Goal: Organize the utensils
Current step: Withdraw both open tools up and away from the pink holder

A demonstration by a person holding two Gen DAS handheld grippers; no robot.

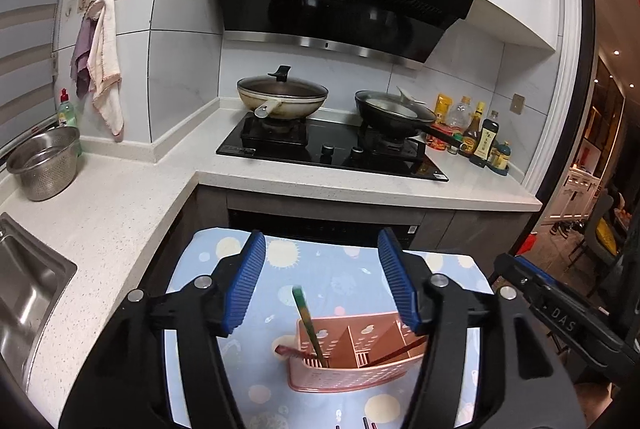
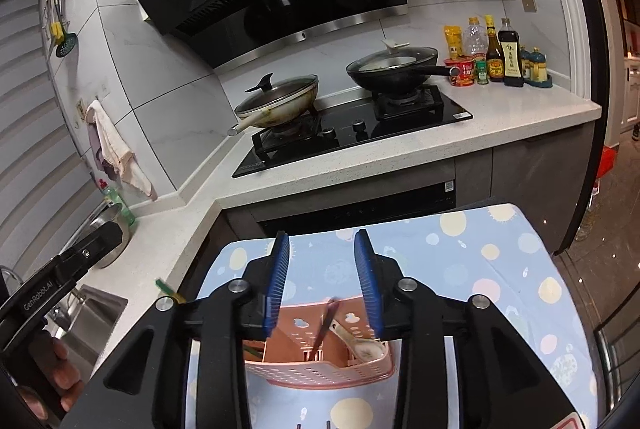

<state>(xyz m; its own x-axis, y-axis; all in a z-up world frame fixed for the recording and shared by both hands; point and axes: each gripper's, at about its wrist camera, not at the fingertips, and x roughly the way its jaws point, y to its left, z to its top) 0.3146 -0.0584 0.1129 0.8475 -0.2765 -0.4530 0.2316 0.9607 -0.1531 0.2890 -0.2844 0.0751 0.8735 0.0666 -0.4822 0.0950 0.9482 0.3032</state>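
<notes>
A blue patterned table [image 1: 332, 265] is seen in front of the kitchen counter [image 1: 120, 213]; the pink utensil caddy [image 1: 360, 365] is taken as the landmark and sits on that table.

Progress, as judged: mostly done. Inside the caddy a green-handled chopstick [image 1: 306, 321] is stood tilted in the left compartment, a dark red-brown chopstick [image 2: 326, 325] is leaned in the middle, and a white ceramic spoon [image 2: 360, 345] is laid in the right part. A reddish piece [image 1: 285, 351] is seen poking out at the caddy's left edge; what it is cannot be told. Two dark tips [image 2: 314, 425] are glimpsed on the cloth in front of the caddy, possibly utensils left to sort.

The left gripper [image 1: 322, 281] is held above and just behind the caddy, jaws wide apart, nothing pressed between the pads; the green chopstick is only seen through the gap. The right gripper [image 2: 322, 281] is held over the caddy too, jaws moderately apart, nothing gripped.

Around: behind the caddy, a stove [image 1: 332, 149] with two lidded pans [image 1: 282, 97] is noted. Sauce bottles [image 2: 496, 53] are at the stove's right. A steel colander [image 1: 44, 161] and sink [image 1: 24, 293] are left of the caddy. Nothing is seen blocking the caddy; only the two grippers crowd each other above it.
</notes>
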